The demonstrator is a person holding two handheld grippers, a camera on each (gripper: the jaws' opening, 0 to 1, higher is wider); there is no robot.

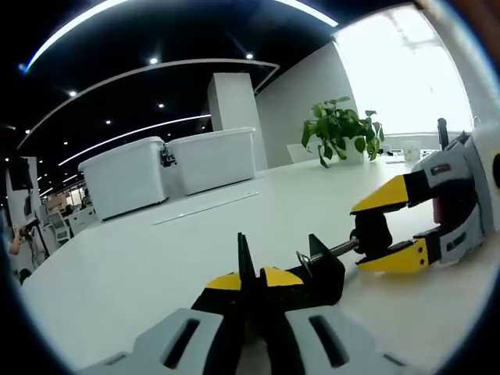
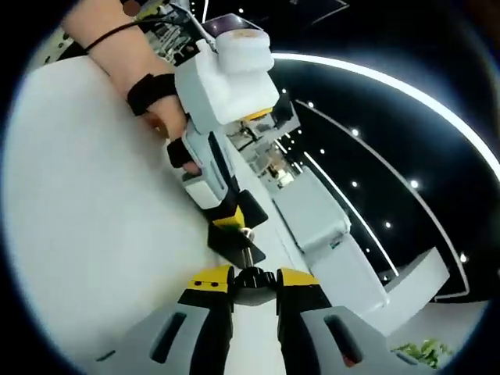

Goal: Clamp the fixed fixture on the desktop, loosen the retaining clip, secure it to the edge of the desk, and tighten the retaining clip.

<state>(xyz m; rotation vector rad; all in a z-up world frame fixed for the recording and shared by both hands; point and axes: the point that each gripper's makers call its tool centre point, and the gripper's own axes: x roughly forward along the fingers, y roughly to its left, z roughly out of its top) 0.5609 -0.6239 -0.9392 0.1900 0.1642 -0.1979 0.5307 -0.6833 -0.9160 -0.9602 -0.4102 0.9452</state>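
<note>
Bright window glare washes the white desk; ceiling light strips bend under fisheye distortion.

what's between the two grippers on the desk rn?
The black clamp fixture: left gripper shut on its body, right gripper on its screw knob, per left gripper view.

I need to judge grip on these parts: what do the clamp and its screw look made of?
The clamp looks like matte black plastic or painted metal; its dull, even surface leaves that open. The screw looks like bare metal: thin, grey and shiny. The left gripper is shut on the clamp.
</note>
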